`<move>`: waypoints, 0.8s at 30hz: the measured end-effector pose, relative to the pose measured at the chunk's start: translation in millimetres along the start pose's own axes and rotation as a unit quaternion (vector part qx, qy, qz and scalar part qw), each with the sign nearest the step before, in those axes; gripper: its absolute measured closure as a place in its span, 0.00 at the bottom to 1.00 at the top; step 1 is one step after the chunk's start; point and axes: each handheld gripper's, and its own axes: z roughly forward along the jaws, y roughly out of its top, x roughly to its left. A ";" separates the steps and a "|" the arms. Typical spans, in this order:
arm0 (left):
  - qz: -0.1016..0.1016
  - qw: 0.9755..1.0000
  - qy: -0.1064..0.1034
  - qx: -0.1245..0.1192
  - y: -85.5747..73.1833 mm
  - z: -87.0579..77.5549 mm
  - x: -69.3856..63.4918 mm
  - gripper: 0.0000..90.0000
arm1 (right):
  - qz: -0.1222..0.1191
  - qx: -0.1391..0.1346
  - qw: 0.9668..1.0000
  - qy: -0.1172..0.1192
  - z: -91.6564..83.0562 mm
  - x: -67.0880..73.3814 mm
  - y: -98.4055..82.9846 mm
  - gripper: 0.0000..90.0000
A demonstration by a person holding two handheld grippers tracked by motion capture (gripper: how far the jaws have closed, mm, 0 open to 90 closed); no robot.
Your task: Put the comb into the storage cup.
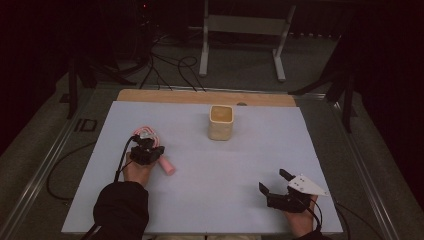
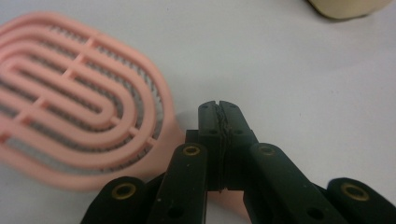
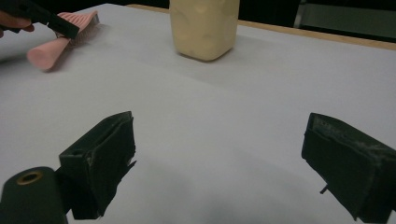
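A: Where is the pink hairbrush lying?

B: On the left part of the white table sheet, about midway between the near and far edges. Its slotted head points toward the far side and its round handle runs back toward the near right.

A: And the left tongs?

B: They sit right over the brush, at the neck where head meets handle. In the left gripper view the two black jaws are pressed flat together, with the brush head just to their left and pink showing beneath them. They look clenched, yet I cannot tell whether any part of the brush is pinched between them.

A: What about the right tongs?

B: Released. They hover at the near right of the sheet, jaws spread wide with bare sheet between them, well apart from the brush.

A: Anything else on the table?

B: A cream square cup stands upright near the far edge, roughly centred, apart from both tongs.
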 end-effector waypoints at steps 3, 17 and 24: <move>0.003 1.000 -0.004 0.005 -2.2 -4.1 0.6 0.99 | 0.000 -0.001 1.000 0.000 -0.2 -0.1 0.0 0.10; 0.011 1.000 -0.006 0.015 -10.7 -13.5 6.6 0.99 | 0.000 0.002 1.000 -0.001 0.2 0.3 0.0 0.11; 0.006 1.000 -0.002 0.011 -13.4 -18.5 12.5 0.99 | -0.002 0.004 1.000 -0.001 0.7 0.5 -0.1 0.11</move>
